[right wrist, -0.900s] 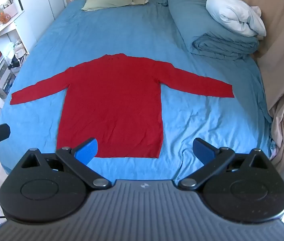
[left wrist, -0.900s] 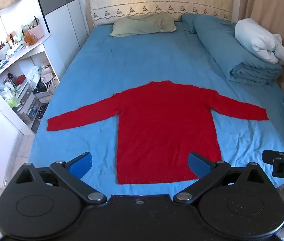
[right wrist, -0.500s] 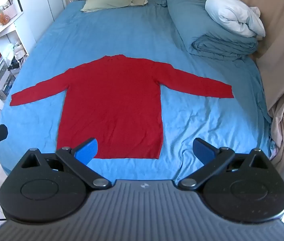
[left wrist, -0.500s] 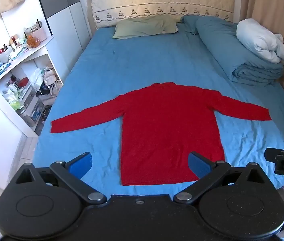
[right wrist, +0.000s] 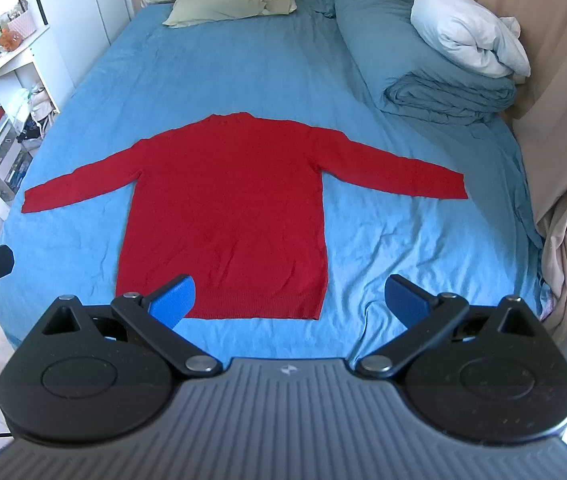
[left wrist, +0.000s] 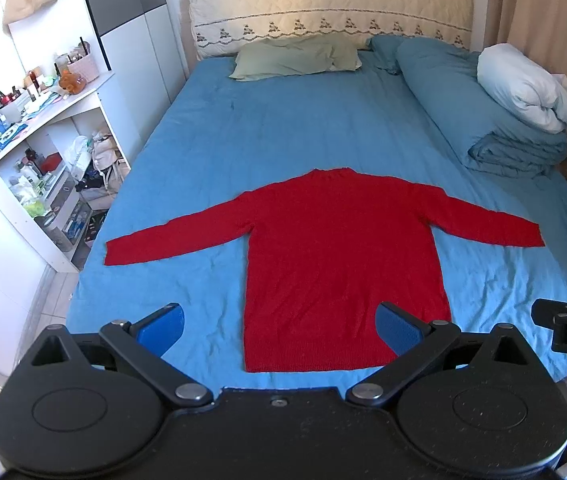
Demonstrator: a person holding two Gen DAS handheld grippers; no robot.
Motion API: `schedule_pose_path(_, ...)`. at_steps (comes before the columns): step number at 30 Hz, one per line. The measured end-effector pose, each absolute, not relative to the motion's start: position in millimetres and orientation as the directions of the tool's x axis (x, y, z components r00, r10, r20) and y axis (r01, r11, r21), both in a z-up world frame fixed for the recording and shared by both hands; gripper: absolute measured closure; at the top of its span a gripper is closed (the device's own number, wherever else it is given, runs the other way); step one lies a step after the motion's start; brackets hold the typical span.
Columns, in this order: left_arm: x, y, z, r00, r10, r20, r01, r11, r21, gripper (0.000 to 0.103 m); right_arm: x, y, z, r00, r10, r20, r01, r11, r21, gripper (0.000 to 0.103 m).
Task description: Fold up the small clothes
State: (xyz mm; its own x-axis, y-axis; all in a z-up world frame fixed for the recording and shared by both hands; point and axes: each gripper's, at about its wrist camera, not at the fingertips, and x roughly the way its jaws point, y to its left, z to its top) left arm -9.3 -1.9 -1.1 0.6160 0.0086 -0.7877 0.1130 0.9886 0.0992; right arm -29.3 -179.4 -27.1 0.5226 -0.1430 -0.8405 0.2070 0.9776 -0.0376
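A red long-sleeved sweater [left wrist: 335, 256] lies flat on the blue bed sheet [left wrist: 283, 136], sleeves spread out to both sides, hem toward me. It also shows in the right wrist view [right wrist: 227, 208]. My left gripper [left wrist: 279, 328] is open and empty, held above the bed's near edge in front of the hem. My right gripper [right wrist: 289, 298] is open and empty, over the hem's right part. Neither touches the sweater.
A rolled blue duvet [left wrist: 483, 120] with a white pillow [left wrist: 527, 88] lies along the bed's right side. A green pillow [left wrist: 295, 58] lies at the headboard. A cluttered white shelf [left wrist: 31, 152] stands left of the bed. A beige curtain [right wrist: 563, 80] hangs at the right.
The left wrist view has tilted up and shifted a little, so the sweater sits slightly further right and lower in it. The right gripper has barely moved. Both stay open.
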Motion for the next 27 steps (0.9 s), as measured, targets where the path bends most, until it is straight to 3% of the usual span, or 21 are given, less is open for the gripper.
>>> schedule_pose_path(27, -8.0, 6.2, 4.4, 0.624, 0.005, -0.781, 0.108, 0.990, 0.092, 0.000, -31.4, -178.6, -24.7, 0.531, -0.148, -0.834, 0.210, 0.977, -0.040, 0.000)
